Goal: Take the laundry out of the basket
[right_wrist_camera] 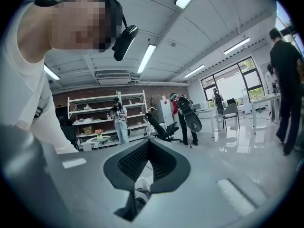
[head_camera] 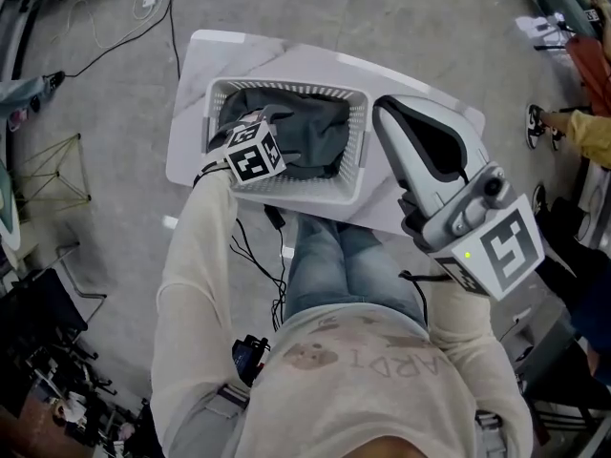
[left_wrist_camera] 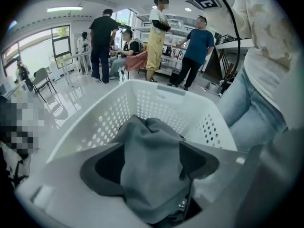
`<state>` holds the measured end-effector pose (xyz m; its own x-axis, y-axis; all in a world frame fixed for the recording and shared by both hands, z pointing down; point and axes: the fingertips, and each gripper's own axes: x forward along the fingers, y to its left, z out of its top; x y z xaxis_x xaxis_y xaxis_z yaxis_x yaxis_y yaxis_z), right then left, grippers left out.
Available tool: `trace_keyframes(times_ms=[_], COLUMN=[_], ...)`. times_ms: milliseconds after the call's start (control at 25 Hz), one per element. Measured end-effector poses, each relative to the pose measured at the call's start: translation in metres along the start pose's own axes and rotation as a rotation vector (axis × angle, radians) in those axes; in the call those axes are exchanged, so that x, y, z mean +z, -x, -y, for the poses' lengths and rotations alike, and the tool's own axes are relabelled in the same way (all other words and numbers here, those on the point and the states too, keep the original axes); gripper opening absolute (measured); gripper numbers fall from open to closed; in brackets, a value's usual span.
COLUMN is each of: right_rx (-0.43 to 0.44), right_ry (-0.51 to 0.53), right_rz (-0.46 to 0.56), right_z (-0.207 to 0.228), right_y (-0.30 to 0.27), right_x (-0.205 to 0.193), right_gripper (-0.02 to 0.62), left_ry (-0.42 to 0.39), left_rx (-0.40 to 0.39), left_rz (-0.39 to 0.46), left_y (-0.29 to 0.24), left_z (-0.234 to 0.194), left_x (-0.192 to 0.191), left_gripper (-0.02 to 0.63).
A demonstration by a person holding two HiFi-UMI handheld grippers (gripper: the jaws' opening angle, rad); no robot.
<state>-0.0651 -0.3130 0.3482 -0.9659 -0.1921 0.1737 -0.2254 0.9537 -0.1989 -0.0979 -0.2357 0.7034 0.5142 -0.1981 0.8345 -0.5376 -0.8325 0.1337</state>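
— Nearest first: anything in the right tool (right_wrist_camera: pixel 148 144)?
— Nothing. Pinched closed on air, held up over the right edge of the counter (head_camera: pixel 191 127).
— And in the left tool (left_wrist_camera: pixel 152 161)?
— Clamped on a bunched fold of grey laundry (left_wrist_camera: pixel 152 141), down inside the basket (head_camera: pixel 360 151), toward the counter's near edge.
— How to lift it well, then?
— Probably straight up and slowly, with a firm clamp. Gripping only a fold, so likely to slip if jerked. Best to clear the basket fully before swinging aside, to avoid tipping or dragging it off the near edge. Could steady the basket with the right tool if needed.
— Arm pose?
— Left sleeve (head_camera: pixel 196 256) stretched forward, dipping at the wrist into the basket. Right forearm (head_camera: pixel 468 327) lifted close to the body, seemingly idle.
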Motion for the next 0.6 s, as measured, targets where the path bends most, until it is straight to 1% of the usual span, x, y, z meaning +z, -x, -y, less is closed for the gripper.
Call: trace_keyframes(times_ms=[160, 320, 440, 600], right_rx=[-0.011, -0.021, -0.027, -0.032], right_ry=[-0.016, -0.008, -0.05, -0.037], right_rz=[0.008, -0.003, 0.006, -0.018], right_z=[0.004, 0.012, 0.012, 0.013], right_y=[0.001, 0.002, -0.001, 0.003], right_x=[-0.008, -0.016, -0.02, -0.035], right_gripper=[0.028, 0.028, 0.028, 0.028], left_ry=[-0.015, -0.022, -0.051, -0.037], left_rx=[-0.028, -0.042, -0.034, -0.021], left_rz=[-0.066, -0.128, -0.185, -0.23], left_y=[-0.026, -0.046, -0.062, -0.081], left_z=[0.001, -0.002, -0.002, -0.003], left_x=[-0.023, -0.041, -0.057, -0.07], left_gripper=[0.353, 0.36, 0.373, 0.385])
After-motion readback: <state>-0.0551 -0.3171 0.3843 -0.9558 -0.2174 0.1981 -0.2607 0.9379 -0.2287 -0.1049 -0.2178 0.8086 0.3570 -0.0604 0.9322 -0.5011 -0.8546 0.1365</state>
